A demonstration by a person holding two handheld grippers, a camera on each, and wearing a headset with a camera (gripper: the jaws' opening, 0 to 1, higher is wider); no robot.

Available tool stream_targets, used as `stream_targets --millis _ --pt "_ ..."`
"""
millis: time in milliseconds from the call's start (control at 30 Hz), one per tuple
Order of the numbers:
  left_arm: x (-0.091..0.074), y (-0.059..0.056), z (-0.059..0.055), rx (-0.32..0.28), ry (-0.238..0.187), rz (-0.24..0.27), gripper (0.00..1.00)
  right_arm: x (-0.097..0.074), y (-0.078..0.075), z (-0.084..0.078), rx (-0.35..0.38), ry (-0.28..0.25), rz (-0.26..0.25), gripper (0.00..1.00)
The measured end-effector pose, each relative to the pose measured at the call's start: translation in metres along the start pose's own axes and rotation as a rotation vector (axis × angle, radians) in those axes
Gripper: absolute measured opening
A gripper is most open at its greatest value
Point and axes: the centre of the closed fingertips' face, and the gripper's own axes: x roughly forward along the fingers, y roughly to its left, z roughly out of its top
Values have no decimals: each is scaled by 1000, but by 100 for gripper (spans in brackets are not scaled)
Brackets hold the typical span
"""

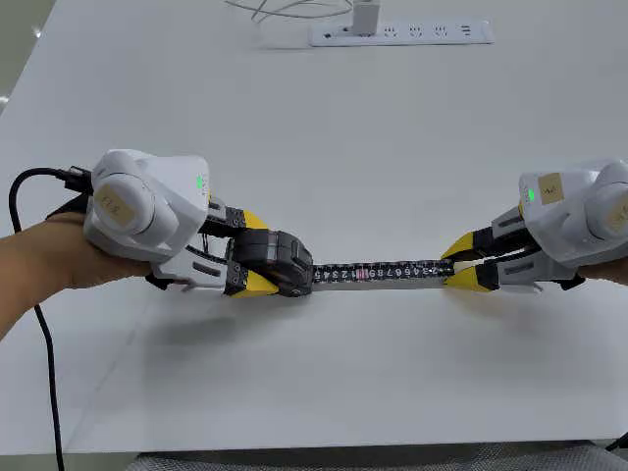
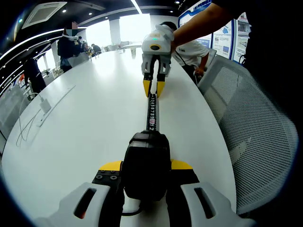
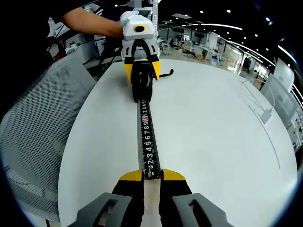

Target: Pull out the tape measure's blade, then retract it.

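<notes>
The left gripper [image 1: 257, 253] was clamped round the black case of the tape measure [image 1: 283, 263], held low over the white table [image 1: 343, 128]. The right gripper [image 1: 463, 263], well apart from it, pinched the end of the blade [image 1: 378, 272], which ran straight between the two. To my eye the pull-out was partly done, with only a short run of numbers showing, and the retracting was all yet to come.

White table [image 1: 392, 147], power strip [image 1: 402, 32] near its far edge, grey mesh chair [image 2: 255, 142], open-plan office [image 3: 208, 42] beyond
</notes>
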Motion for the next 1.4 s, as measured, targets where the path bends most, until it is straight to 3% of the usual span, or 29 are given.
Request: stream_targets --millis 433,1400 --pt "1 0 0 5 6 -1 28 -17 -3 -21 25 21 -21 6" --pt "1 0 0 7 9 -1 28 -41 -8 -47 57 55 -48 6"
